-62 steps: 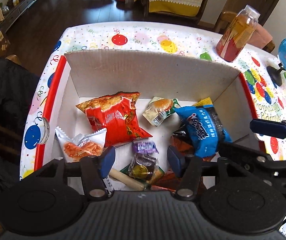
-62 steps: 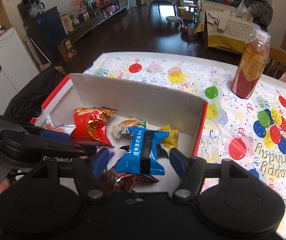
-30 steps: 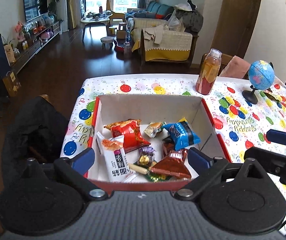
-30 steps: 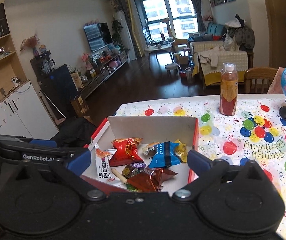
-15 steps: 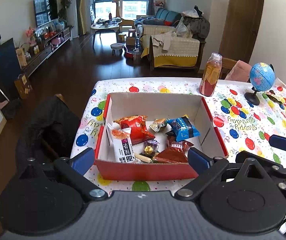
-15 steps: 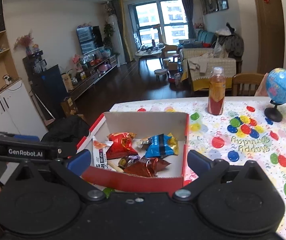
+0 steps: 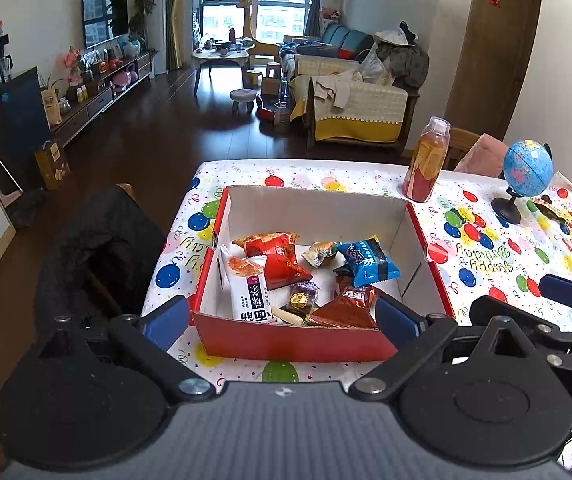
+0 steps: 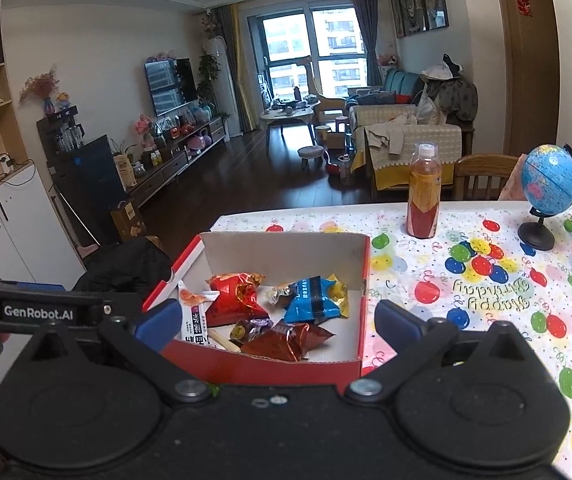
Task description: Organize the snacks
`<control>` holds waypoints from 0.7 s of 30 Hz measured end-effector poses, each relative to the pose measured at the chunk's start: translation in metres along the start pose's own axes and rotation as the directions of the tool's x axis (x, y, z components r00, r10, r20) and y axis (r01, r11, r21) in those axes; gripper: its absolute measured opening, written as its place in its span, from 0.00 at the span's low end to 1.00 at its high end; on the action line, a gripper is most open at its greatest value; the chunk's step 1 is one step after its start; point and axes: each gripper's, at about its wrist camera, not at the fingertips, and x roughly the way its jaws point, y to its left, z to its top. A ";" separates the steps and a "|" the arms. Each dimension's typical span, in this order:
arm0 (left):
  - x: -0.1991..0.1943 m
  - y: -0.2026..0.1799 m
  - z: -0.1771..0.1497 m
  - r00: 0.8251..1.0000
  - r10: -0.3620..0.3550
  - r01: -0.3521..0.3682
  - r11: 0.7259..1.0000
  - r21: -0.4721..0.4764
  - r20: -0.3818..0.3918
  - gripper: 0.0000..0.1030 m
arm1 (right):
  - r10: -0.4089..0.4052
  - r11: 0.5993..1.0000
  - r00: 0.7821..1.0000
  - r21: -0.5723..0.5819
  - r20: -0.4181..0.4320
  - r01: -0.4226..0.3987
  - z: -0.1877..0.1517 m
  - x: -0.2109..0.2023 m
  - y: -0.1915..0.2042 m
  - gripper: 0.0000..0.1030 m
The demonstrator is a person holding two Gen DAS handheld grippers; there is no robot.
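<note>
Box (image 7: pixel 286 346) holds snack packets (image 7: pixel 276 258) | both hand-held grippers (image 7: pixel 282 320) (image 8: pixel 278 324) spread wide, empty

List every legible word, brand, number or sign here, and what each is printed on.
"GenRobot.AI": on the left gripper body, seen from the right wrist.
"Happy Birthday": upside down on the tablecloth.
"DA", cut off: right gripper body.
White snack packet: large Chinese characters, upside down, not readable.
Blue packet, bottle label: too small.

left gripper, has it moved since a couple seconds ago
Yes. The left gripper has pulled back and up from the red cardboard box: it was down among the snacks, jaws narrower, and now sits wide open before the box's near wall.
</note>
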 end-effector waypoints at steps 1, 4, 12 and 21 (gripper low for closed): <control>0.000 0.000 0.000 1.000 0.000 0.000 1.000 0.001 0.001 0.97 | -0.001 1.000 1.000 0.001 -0.002 0.001 0.000 0.000 0.000 1.00; 0.000 -0.001 0.000 1.000 -0.003 0.003 1.000 0.006 0.004 0.97 | -0.007 1.000 1.000 -0.003 -0.005 0.007 -0.001 0.001 0.001 1.00; -0.004 -0.003 0.000 0.999 -0.020 0.019 1.000 0.023 0.029 0.97 | -0.026 1.000 1.000 0.002 0.002 0.026 -0.001 0.000 0.003 0.99; -0.005 -0.002 0.001 0.999 -0.022 0.022 0.999 0.024 0.031 0.97 | -0.029 1.000 1.000 0.006 0.003 0.029 -0.001 -0.002 0.004 0.99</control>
